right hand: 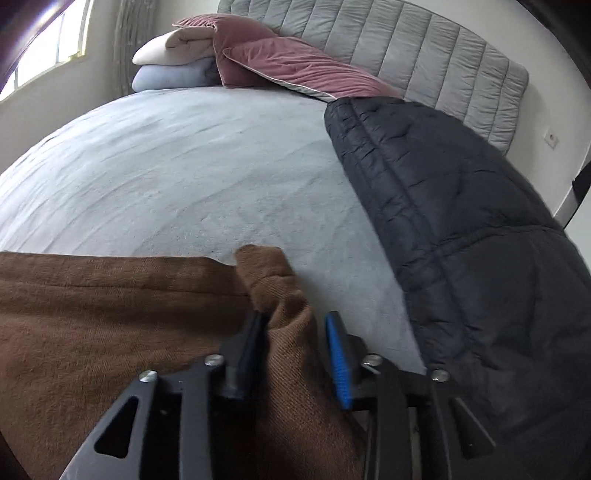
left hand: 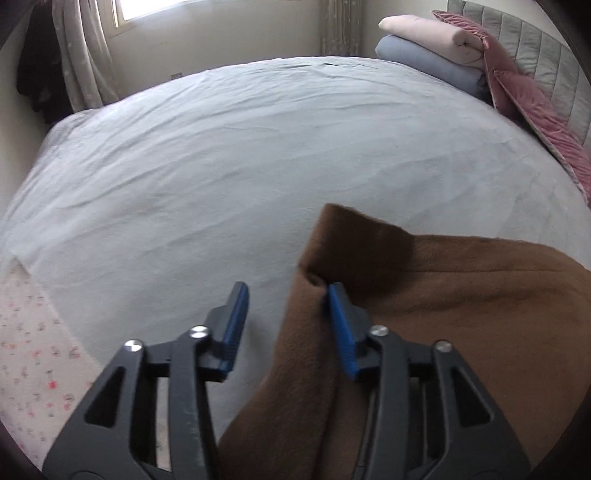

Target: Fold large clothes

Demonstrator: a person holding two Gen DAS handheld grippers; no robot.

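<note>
Left wrist view, left to right:
- Floral sheet: pale, pink-flowered, lower left edge, under the grey cover.
- Curtain: beige, hanging by a bright window; dark clothing hangs to its left.
- Bed: grey cover, lightly creased, filling most of the view.
- Left gripper: black frame, blue fingers set wide apart. The right-hand finger touches a raised fold of the brown garment; the left-hand finger stands clear over the bed.
- Brown garment: woolly fabric lying on the near right part of the bed, one corner lifted between the fingers.
- Folded blankets: pink on top of light blue, at the far right by the headboard.
- Pink cushions: velvet, leaning on the headboard.

Right wrist view, left to right:
- Brown garment: spread across the near left of the bed, a bunched corner rising at centre.
- Right gripper: fingers parted at a middling width with the bunched corner between them; the left-hand finger presses the fabric, the right-hand blue pad stands apart from it.
- Dark quilted jacket: puffy, lying on the right side of the bed, apart from the brown garment.
- Grey padded headboard: upper right.
</note>
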